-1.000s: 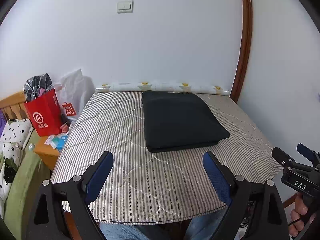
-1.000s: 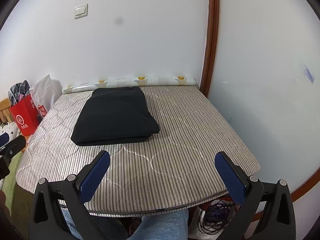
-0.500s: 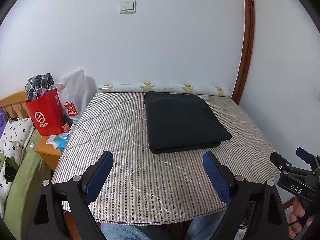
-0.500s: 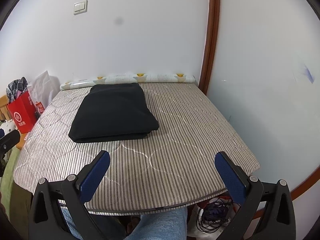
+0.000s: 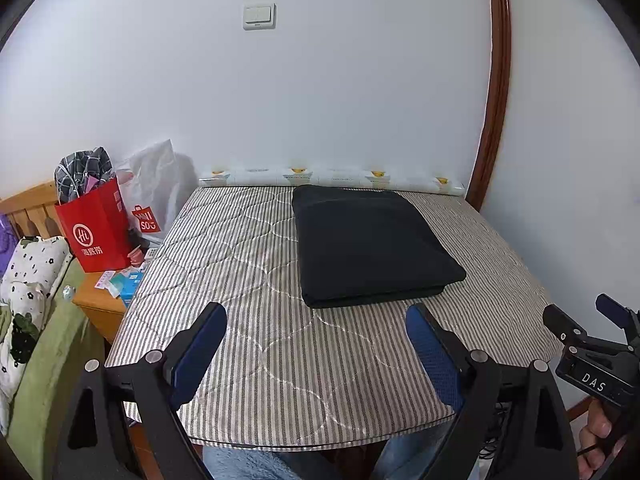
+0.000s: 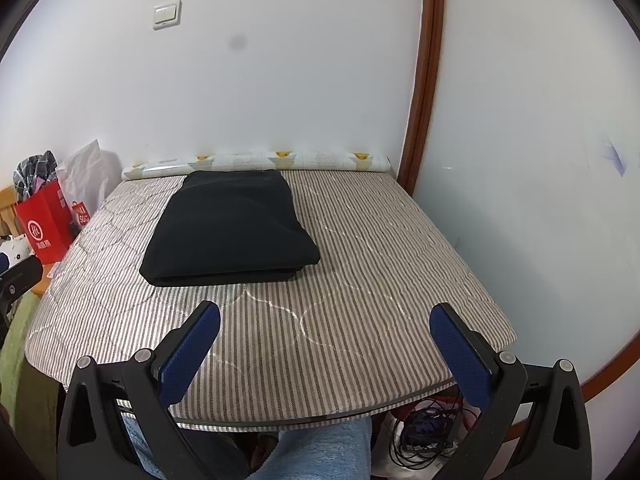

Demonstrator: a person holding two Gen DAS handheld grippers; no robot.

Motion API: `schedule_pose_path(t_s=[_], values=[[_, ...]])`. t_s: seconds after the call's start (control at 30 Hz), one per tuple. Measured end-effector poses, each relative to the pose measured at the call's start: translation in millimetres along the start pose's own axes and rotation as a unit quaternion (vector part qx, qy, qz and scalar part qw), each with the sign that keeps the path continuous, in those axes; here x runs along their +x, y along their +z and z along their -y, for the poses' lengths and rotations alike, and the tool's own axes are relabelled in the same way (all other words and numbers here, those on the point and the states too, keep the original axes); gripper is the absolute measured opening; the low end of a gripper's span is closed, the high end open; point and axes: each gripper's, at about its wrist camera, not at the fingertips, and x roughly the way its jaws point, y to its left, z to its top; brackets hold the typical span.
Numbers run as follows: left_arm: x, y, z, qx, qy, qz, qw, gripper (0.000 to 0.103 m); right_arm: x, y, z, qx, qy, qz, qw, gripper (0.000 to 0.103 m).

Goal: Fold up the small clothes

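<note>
**Operator A:** Report the condition of each gripper.

**Operator B:** The left gripper (image 5: 316, 340) has its jaws spread wide, with nothing between the blue pads (image 5: 200, 348). It hangs above the near edge of the striped table cover (image 5: 248, 280). The right gripper (image 6: 324, 340) is likewise spread wide and grasps nothing; it too hangs over the near edge. In the left wrist view, the right gripper shows at the far right, held in the person's hand (image 5: 596, 436), off the table's right side.

**Operator A:** Locate the task item.

**Operator B:** The black garment (image 5: 368, 244) lies folded into a flat rectangle on the table cover, toward the far side. Its far edge sits just beside the patterned roll (image 5: 332, 178) that runs along the wall. Its near folded edge shows stacked layers. Neither gripper touches it; both are well apart from it.

**Operator A:** List surrounding items.

**Operator B:** A red paper bag (image 5: 96, 232) and a white plastic bag (image 5: 156, 188) stand to the left of the table. A light switch (image 5: 259, 17) is mounted on the wall. A brown wooden trim (image 6: 426, 80) runs up the corner on the right. Cables (image 6: 424, 428) lie on the floor below the near right edge.
</note>
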Motion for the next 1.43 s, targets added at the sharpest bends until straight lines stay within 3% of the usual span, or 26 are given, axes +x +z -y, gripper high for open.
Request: schedule_pose_path(t_s=[1.13, 1.43], values=[[-5.7, 1.2, -14.1, -0.016, 0.009, 0.009, 0.9998, 0.091, -12.0, 0.9, -12.3, -0.001, -0.016, 0.009, 1.000, 0.103], [10.6, 1.9, -23.2, -0.018, -0.002, 0.000, 0.9998, 0.091, -9.6, 7.1, -17.8, 0.001, -0.018, 0.012, 1.000, 0.103]])
